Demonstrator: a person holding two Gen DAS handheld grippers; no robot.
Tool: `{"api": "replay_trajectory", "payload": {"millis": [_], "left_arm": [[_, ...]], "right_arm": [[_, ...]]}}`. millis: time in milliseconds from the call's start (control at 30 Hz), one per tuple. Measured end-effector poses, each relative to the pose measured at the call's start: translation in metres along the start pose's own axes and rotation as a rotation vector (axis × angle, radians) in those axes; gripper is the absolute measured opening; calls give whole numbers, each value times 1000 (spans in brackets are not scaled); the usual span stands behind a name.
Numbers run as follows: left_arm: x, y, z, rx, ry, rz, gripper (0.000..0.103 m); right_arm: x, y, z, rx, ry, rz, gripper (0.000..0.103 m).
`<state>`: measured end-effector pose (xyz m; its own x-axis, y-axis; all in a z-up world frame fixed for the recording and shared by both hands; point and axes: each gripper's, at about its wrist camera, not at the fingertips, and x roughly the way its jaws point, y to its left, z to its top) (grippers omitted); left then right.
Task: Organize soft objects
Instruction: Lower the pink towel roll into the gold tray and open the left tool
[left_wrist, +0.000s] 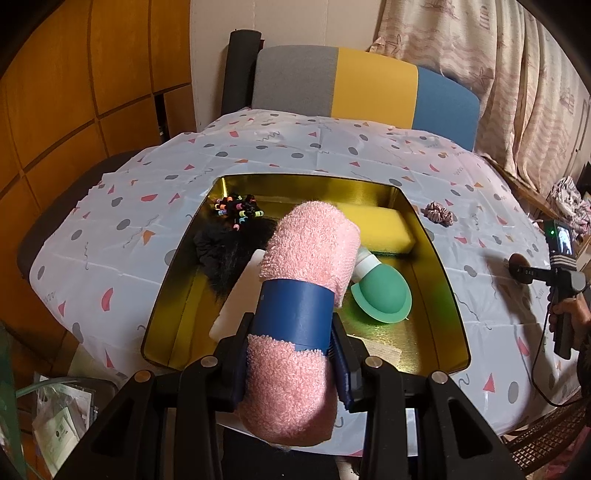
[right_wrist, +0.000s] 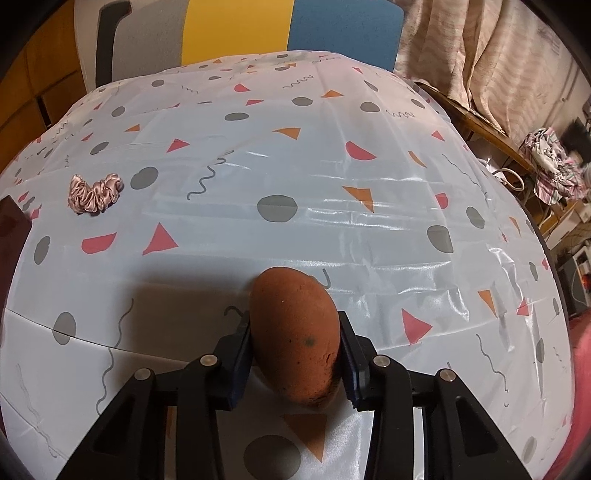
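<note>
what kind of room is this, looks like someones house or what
Most likely a lived-in home, perhaps a dining or living room: a table under a patterned tablecloth, a colour-block chair pushed up to it, floral curtains behind, and wooden cabinets along the wall.

Count, gold tray (left_wrist: 436, 258): one rolled pink towel (left_wrist: 310, 254), one yellow sponge (left_wrist: 384, 227), one green silicone cup (left_wrist: 382, 295), one bundle of beaded hair ties (left_wrist: 238, 210) at 11 o'clock, one black furry piece (left_wrist: 229, 251), one white block (left_wrist: 240, 295). On the surface (right_wrist: 332, 221): one pink scrunchie (right_wrist: 94, 192) at 10 o'clock, one brown egg-shaped sponge (right_wrist: 295, 336).
</note>
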<state>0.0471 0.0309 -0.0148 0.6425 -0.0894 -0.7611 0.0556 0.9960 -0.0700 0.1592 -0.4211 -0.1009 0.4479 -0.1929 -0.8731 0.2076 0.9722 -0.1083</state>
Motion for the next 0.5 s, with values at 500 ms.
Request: {"api": "replay_trajectory", "payload": {"millis": [500], "left_arm": [[6, 47, 23, -186, 9, -96, 37]], "right_arm": [[0, 2, -1, -13, 1, -6, 42]]}}
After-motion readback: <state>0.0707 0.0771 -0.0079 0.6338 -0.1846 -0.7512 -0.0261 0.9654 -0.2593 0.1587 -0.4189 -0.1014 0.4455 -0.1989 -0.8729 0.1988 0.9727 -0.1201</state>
